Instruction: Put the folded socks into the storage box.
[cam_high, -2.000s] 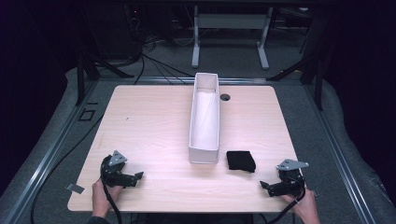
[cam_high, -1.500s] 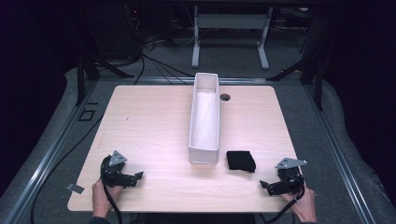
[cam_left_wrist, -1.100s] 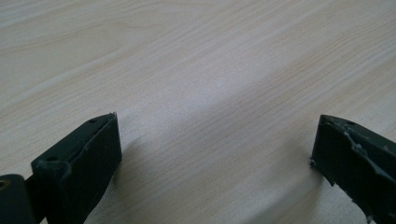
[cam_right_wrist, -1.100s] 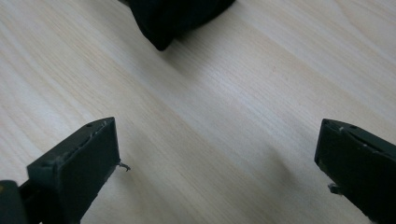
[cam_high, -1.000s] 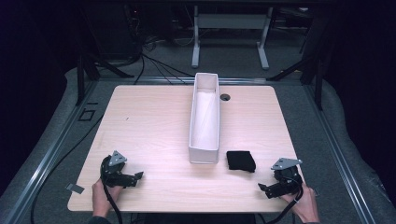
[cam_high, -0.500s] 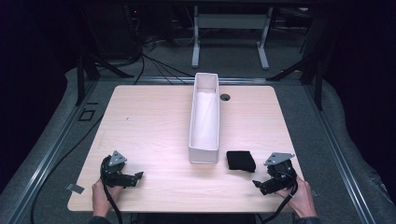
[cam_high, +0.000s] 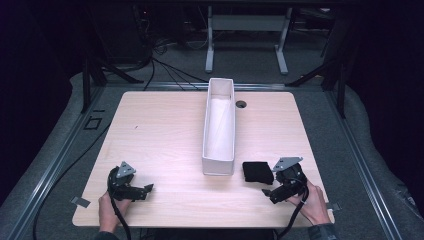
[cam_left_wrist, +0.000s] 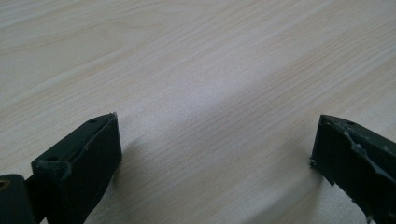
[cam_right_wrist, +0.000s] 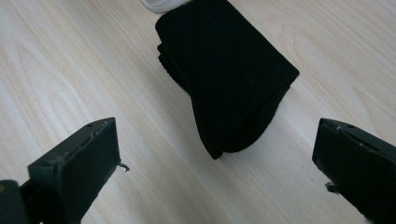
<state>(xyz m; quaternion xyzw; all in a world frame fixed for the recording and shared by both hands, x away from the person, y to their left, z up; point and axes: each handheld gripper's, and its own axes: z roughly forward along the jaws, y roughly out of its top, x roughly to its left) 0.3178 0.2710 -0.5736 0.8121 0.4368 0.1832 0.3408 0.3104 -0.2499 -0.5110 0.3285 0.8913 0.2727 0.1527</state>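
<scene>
Black folded cloth (cam_right_wrist: 224, 79) lies on the worktop (cam_high: 160, 135) just ahead of the right gripper (cam_right_wrist: 215, 163), fingers spread wide, empty; left gripper (cam_left_wrist: 215, 158) likewise.

Light falls from above onto the tabletop (cam_high: 165, 130), leaving it bright while the floor and room around it sink into near black. The high view is soft and slightly grainy. In both gripper views the wood grain reads sharp, with faint shadows under the tongs.

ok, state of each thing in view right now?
left gripper: open, empty, over bare tabletop
right gripper: open, aimed at the cloth, not touching it
folded black cloth: folded, flat on the table beside the box's near end
long white box: upright, open-topped
</scene>
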